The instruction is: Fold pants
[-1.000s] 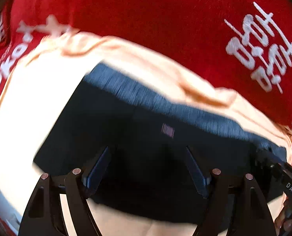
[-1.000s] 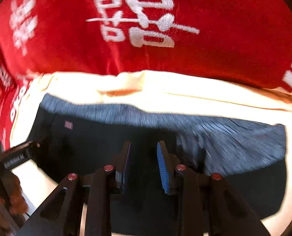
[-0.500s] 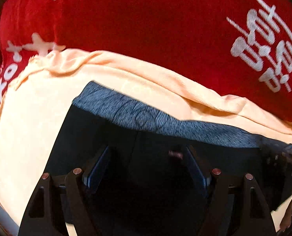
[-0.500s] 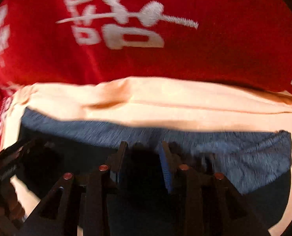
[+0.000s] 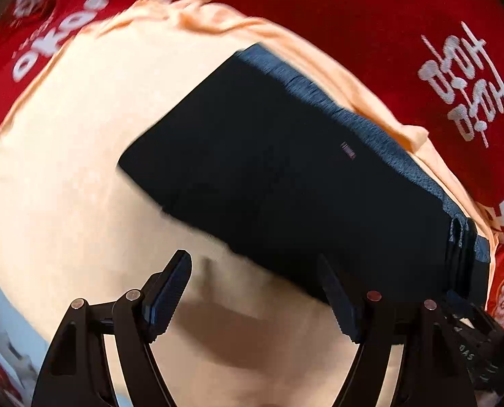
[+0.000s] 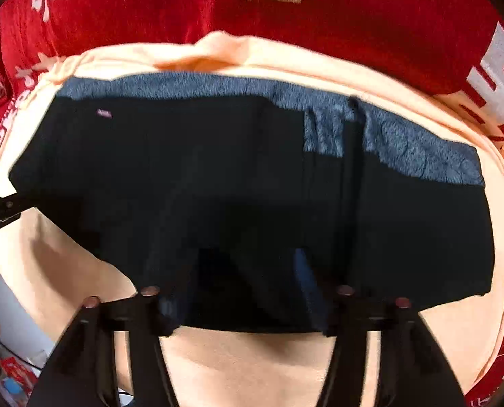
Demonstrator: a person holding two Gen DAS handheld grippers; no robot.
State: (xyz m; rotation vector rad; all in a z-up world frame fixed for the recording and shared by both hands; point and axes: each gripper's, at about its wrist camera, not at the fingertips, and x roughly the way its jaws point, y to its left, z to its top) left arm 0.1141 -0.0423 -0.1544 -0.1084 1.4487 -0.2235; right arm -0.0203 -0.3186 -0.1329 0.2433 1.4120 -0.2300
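1. Left gripper [image 5: 255, 291]: jaws spread wide and opening further. Nothing between them but bare peach cloth; its right finger overlaps the near edge of the pants in view, but no pinch shows.
2. Right gripper [image 6: 248, 291]: jaws opening, the near hem of the pants between the fingers. Pads sit in deep shadow against dark cloth, but they stand clear of the fabric, so this reads as a release, not a grip.
3. Pants [image 6: 252, 176]: dark, folded into a compact rectangular stack. A grey inner band runs along the far edge; layered edges show at the stack's right end in the left wrist view.
4. Peach cloth [image 5: 82, 142]: the pants lie flat on it, roughly central. It probably serves as a folding mat.
5. Red blanket [image 5: 353, 17]: white lettering, spread under and beyond the peach cloth.
6. Judgement: both tools letting go over a tidy stack suggests the fold is laid and the task is near done.
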